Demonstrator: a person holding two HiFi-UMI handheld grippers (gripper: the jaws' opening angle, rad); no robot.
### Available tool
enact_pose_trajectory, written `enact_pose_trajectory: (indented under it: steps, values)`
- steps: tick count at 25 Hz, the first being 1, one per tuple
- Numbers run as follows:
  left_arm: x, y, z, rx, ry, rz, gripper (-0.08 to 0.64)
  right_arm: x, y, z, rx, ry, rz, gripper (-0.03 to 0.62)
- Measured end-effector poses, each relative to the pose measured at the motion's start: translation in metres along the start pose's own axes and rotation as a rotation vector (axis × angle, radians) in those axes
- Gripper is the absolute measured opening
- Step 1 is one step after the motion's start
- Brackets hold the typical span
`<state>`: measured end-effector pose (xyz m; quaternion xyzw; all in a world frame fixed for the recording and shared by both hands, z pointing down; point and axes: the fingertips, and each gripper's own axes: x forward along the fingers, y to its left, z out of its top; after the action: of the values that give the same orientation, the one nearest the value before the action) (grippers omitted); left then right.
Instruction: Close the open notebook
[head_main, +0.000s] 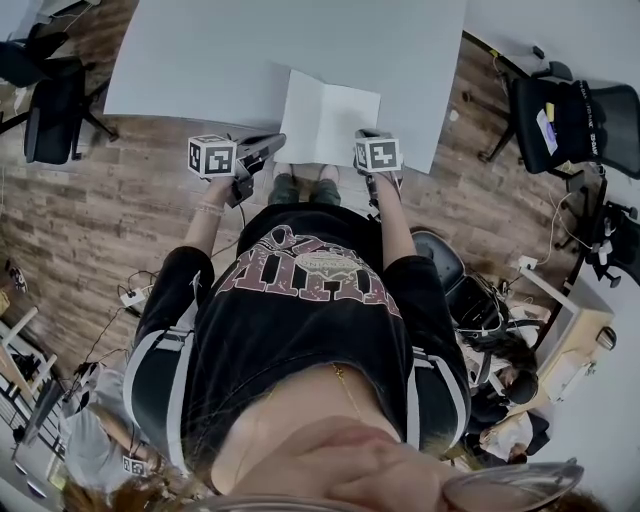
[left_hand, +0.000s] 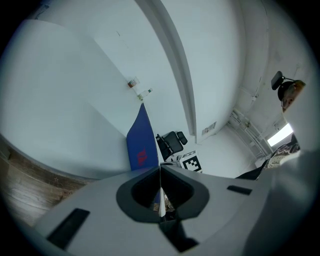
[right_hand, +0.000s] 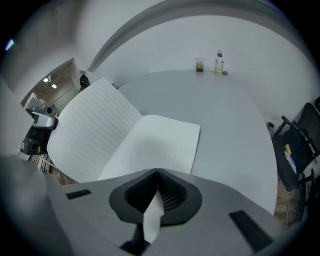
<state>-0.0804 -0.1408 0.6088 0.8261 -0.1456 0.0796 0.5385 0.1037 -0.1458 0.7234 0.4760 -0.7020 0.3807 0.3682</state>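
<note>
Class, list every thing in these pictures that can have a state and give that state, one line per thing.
notebook: open; left half raised off the table, right half lying flat.
left hand-held gripper: shut on the notebook's blue cover edge.
right hand-held gripper: shut on the near edge of the notebook's right half.
bottle: upright at the table's far end.
cup: upright beside the bottle.
</note>
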Motion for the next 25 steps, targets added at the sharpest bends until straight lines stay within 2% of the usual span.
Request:
enact_pose_trajectory:
  steps: [10, 25]
  values:
    - [0.022, -0.02, -0.002, 0.016, 0.003, -0.032, 0.054, -0.003, -0.001, -0.001, -0.002, -0.017, 0.01, 0.02]
    - [0.064, -0.041, -0.015, 0.04, 0.058, -0.081, 0.054, -0.007, 0.001, -0.005, -0.014, -0.037, 0.014, 0.02]
